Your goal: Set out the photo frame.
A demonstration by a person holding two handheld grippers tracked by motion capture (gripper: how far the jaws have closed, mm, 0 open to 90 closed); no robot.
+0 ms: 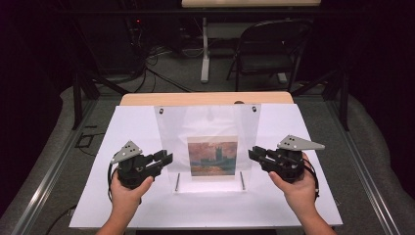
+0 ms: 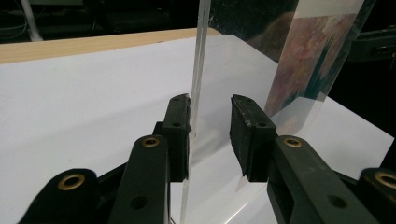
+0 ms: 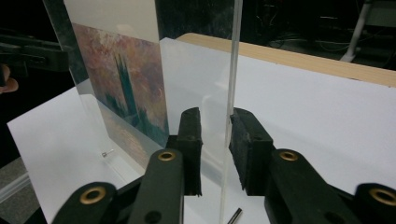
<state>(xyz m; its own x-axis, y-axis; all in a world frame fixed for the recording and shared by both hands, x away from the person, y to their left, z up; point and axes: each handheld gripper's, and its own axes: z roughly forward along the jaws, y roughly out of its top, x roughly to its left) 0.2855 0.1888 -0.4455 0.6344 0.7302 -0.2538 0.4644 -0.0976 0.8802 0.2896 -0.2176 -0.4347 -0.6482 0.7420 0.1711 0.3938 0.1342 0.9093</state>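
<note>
Acrylic frame (image 1: 208, 147) edges sat btwn both grippers, L (image 1: 165, 158) & R (image 1: 255, 152), jaws unclenched; prob. best clamped evenly, kept upright.

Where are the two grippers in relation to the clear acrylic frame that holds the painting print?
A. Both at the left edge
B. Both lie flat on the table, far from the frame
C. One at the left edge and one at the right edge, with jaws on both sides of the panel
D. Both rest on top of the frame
C: the left gripper straddles one side edge of the acrylic frame, the right gripper the opposite one, jaws apart.
</note>
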